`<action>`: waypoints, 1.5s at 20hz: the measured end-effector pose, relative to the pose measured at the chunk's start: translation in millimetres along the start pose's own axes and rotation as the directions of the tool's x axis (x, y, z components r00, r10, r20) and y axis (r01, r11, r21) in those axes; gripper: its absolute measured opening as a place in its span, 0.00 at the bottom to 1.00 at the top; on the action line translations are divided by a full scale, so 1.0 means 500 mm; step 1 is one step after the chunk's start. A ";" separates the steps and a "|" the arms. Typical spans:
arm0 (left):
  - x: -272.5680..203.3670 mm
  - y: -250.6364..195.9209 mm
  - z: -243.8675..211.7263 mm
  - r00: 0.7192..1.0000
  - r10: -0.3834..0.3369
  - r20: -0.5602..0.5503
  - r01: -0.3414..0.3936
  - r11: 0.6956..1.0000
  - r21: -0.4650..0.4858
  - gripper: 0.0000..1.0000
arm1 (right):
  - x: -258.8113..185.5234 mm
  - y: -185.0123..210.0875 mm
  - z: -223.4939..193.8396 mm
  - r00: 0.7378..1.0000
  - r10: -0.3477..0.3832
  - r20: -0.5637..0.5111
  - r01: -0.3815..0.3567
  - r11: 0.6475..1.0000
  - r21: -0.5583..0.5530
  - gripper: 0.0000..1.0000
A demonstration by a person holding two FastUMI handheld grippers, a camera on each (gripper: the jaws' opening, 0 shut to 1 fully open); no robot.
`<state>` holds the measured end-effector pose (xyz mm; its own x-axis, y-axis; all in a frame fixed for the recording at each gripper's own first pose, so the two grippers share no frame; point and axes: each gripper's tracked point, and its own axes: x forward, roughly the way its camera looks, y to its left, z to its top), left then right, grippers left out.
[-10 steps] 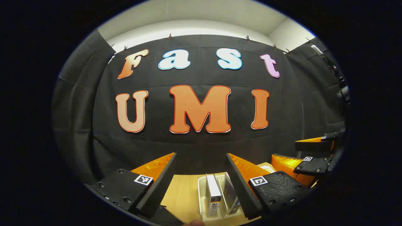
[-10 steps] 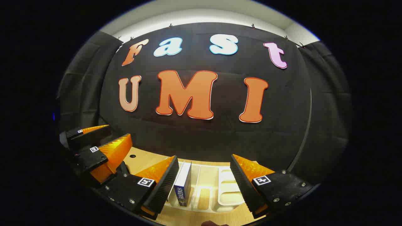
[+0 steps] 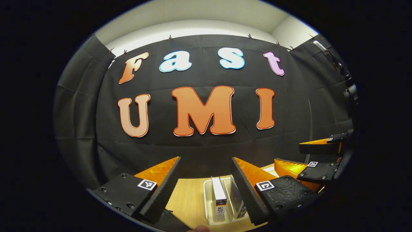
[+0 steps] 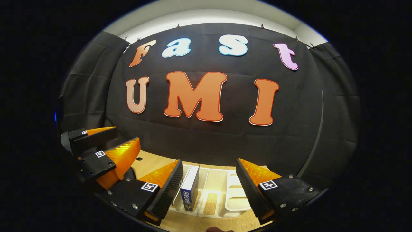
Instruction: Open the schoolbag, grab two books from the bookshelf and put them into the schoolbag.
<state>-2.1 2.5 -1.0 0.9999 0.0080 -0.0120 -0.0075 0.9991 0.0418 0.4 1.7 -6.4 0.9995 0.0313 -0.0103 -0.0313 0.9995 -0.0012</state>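
Up front in the left gripper view, the left gripper [image 3: 206, 180] is spread wide and empty above two upright books [image 3: 220, 198] in the white bookshelf [image 3: 207, 203] on the wooden table [image 3: 190, 199]. Likewise, in the right gripper view the right gripper [image 4: 209, 183] gapes wide, holding nothing, with a blue book [image 4: 190, 187] standing just inside its left finger. These books look stiff, light and smooth-covered, so pinching both covers near the top edge seems best.

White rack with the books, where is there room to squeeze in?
The white plastic book rack has empty slots right of the blue-spined book. Bare light wooden tabletop lies left of the rack. It is crowded where the white-spined book stands beside another.
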 end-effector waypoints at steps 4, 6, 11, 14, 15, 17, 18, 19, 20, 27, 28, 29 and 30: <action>0.002 0.000 -0.003 1.000 -0.002 0.000 0.002 1.000 0.003 0.96 | 0.002 -0.002 0.000 1.000 -0.001 -0.001 0.001 1.000 0.006 0.98; -0.001 0.002 -0.006 1.000 -0.002 -0.006 0.002 1.000 0.003 0.96 | 0.000 -0.003 -0.002 1.000 -0.002 -0.004 0.002 1.000 0.007 0.98; -0.001 0.004 -0.004 1.000 0.002 -0.002 -0.002 1.000 0.005 0.96 | 0.003 -0.001 -0.001 1.000 -0.007 -0.002 0.007 1.000 0.008 0.98; 0.001 0.005 -0.003 1.000 0.002 0.005 -0.002 1.000 0.007 0.96 | 0.002 -0.005 0.002 1.000 -0.009 -0.001 0.009 1.000 0.019 0.98; 0.001 0.006 -0.003 1.000 0.004 0.004 -0.004 1.000 0.011 0.96 | 0.003 -0.003 0.002 1.000 -0.007 0.000 0.007 1.000 0.021 0.98; 0.001 0.008 -0.003 1.000 0.005 0.005 -0.005 1.000 0.018 0.96 | 0.000 -0.004 -0.001 1.000 -0.007 0.000 0.007 1.000 0.019 0.98; -0.001 0.010 -0.006 1.000 0.005 0.002 -0.006 1.000 0.024 0.96 | 0.003 -0.006 -0.002 1.000 -0.008 -0.002 0.008 1.000 0.018 0.98; -0.003 0.011 -0.007 1.000 0.006 -0.001 -0.006 1.000 0.030 0.96 | 0.005 -0.002 -0.004 1.000 -0.003 -0.006 0.003 1.000 0.019 0.98; -0.004 0.013 -0.010 1.000 0.005 -0.006 -0.005 0.999 0.042 0.96 | 0.006 -0.005 -0.008 1.000 -0.004 -0.009 0.004 1.000 0.018 0.98; -0.028 0.030 -0.048 0.998 0.005 -0.069 0.005 0.990 0.138 0.95 | 0.008 -0.017 -0.004 1.000 0.008 0.014 -0.008 1.000 -0.013 0.98; -0.030 0.037 -0.056 0.996 0.012 -0.086 0.002 0.987 0.162 0.97 | 0.010 -0.020 -0.001 1.000 0.011 0.017 -0.011 1.000 -0.019 0.98; -0.041 0.044 -0.067 0.995 0.018 -0.103 0.001 0.984 0.181 0.98 | 0.010 -0.021 -0.002 1.000 0.014 0.018 -0.013 1.000 -0.022 0.98; -0.047 0.048 -0.078 0.992 0.022 -0.126 0.002 0.982 0.189 0.98 | 0.012 -0.024 -0.001 1.000 0.018 0.021 -0.018 1.000 -0.023 0.98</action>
<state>-26.3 27.9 -38.6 0.9899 0.0352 -0.1370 -0.0029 0.9733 0.2297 6.7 -10.2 -7.0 0.9987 0.0495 0.0102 -0.0492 0.9985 -0.0240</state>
